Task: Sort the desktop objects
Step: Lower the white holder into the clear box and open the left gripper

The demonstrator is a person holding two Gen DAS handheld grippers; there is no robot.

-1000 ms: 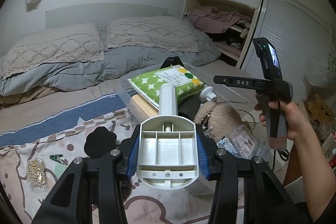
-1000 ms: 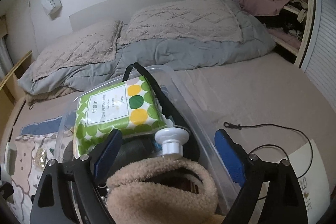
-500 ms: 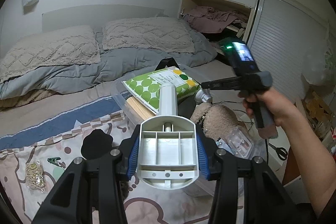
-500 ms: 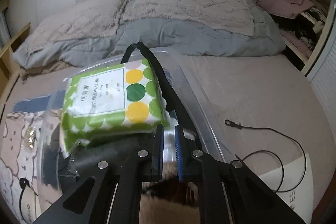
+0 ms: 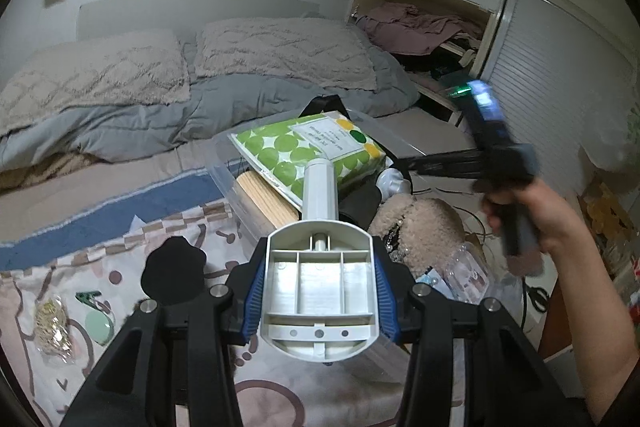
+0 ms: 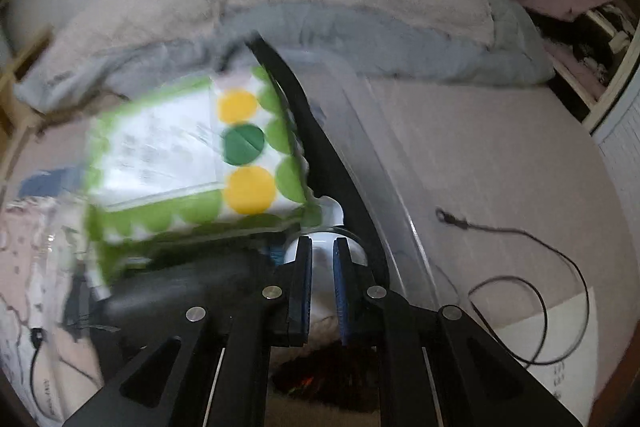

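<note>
Stand in your left jaws, bin dead ahead; right jaws nearly shut at the far end of it

On your left, the left gripper has its jaws clamped on the base of the white stand, whose post runs straight forward, away from you, toward the clear bin on the bed; the green dotted pack lies on top of the load there, just past the post's tip. So the bin lies ahead along the stand's long axis, and your left hand is the one placed to deliver it. Further right, the right gripper has jaws nearly closed, a narrow gap showing, with a white knob just beyond the tips; whether they pinch anything you cannot tell through the blur.
</note>
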